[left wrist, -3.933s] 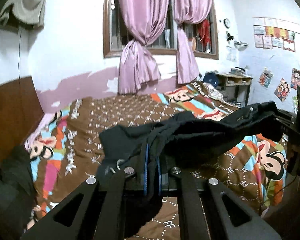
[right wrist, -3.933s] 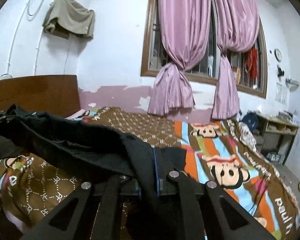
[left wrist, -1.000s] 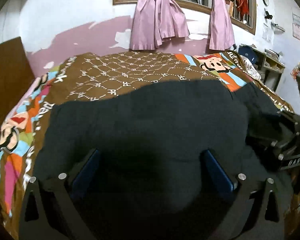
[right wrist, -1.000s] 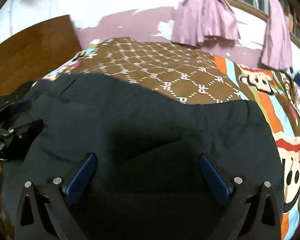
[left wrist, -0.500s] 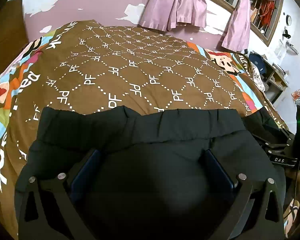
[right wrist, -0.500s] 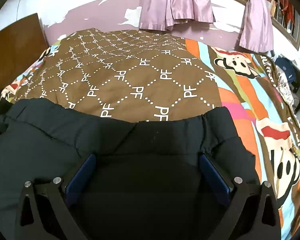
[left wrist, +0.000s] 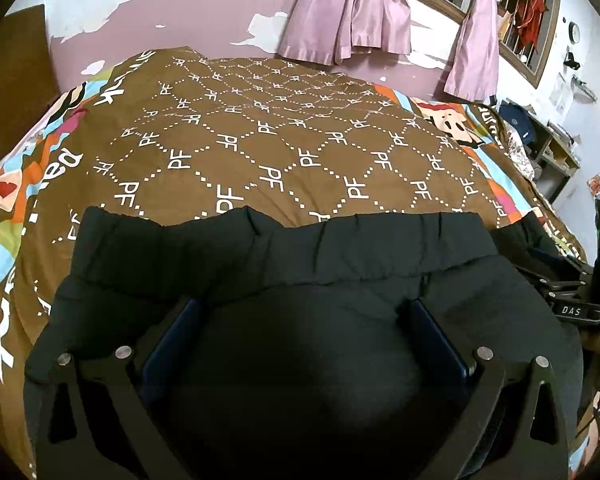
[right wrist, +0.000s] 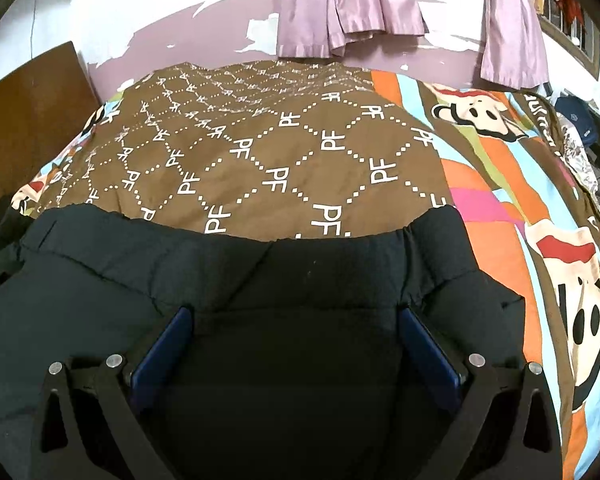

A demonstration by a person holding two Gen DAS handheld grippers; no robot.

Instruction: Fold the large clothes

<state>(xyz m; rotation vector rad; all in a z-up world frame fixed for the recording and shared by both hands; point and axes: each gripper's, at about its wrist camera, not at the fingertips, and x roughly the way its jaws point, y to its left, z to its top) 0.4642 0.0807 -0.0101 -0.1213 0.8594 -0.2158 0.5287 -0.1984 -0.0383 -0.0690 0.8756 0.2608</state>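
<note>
A large black garment (left wrist: 340,264) lies spread on the bed, its gathered elastic edge facing away from me. In the left wrist view my left gripper (left wrist: 304,320) is open, its blue-padded fingers (left wrist: 172,344) wide apart over the cloth with nothing clamped. In the right wrist view the same garment (right wrist: 260,272) fills the lower half, and my right gripper (right wrist: 296,320) is likewise open, blue pads (right wrist: 428,348) spread above the fabric. The right gripper (left wrist: 560,296) also shows at the garment's right side in the left wrist view, with a green light above it.
A brown patterned bedspread (left wrist: 280,140) with cartoon borders (right wrist: 500,184) covers the bed beyond the garment. A wooden headboard (right wrist: 24,120) stands at left. Pink curtains (left wrist: 348,12) hang on the far wall. A cluttered shelf (left wrist: 548,148) stands past the bed's right side.
Both grippers were shut on the garment held in the air; now they are open and it lies flat on the bed. Over the last second its far edge came nearer in both views.
</note>
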